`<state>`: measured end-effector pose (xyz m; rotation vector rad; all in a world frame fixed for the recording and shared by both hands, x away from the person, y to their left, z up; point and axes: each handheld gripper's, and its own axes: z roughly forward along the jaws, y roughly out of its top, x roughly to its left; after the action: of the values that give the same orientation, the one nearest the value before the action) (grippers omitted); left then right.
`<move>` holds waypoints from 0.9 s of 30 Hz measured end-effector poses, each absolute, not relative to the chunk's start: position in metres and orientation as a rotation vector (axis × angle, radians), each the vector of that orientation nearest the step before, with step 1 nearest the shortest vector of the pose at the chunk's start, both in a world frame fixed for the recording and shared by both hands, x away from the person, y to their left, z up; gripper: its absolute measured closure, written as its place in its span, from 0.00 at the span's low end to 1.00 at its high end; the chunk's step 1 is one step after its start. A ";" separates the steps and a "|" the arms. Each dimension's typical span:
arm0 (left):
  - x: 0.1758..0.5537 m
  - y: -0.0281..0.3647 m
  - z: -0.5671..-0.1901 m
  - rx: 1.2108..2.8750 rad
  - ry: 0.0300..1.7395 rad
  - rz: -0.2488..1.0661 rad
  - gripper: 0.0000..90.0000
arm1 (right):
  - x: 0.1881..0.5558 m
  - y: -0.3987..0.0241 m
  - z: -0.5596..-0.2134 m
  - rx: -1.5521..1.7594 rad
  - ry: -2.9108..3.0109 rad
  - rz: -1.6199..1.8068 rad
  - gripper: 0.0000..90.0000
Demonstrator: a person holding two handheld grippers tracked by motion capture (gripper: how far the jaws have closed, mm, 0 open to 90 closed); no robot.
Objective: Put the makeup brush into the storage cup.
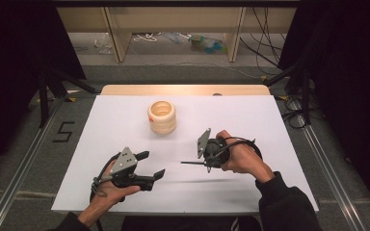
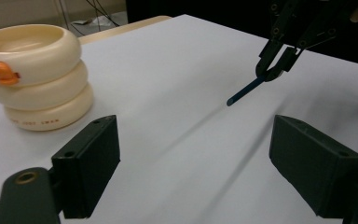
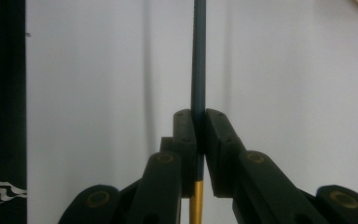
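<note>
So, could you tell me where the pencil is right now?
The pencil is clamped in the right hand-held gripper, right of centre in the high view, pointing left, in front of the holder.

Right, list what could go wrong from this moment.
The right hand-held gripper pinches the thin dark blue stick with a gold end near one end, so the long free part may pivot or slip between the jaws. If it is headed for the cream ribbed ring-stacked cup, a poke at the rim might tip it. The open left hand-held gripper sits close to the stick's path.
</note>
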<state>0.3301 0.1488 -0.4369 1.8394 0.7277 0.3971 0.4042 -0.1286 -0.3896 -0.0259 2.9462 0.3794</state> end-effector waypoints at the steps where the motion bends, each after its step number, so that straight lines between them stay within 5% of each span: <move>1: 0.330 0.146 -0.437 1.847 0.717 0.391 0.18 | 0.403 -0.127 -0.390 -0.042 2.945 0.380 0.93; 27: 0.332 0.121 -0.445 2.025 0.661 0.244 0.27 | 0.379 -0.091 -0.397 -0.217 2.987 0.326 0.93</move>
<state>0.3321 0.1214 -0.4451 2.0254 0.6612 0.2438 0.3794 -0.0914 -0.3971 -0.2166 2.9870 0.3258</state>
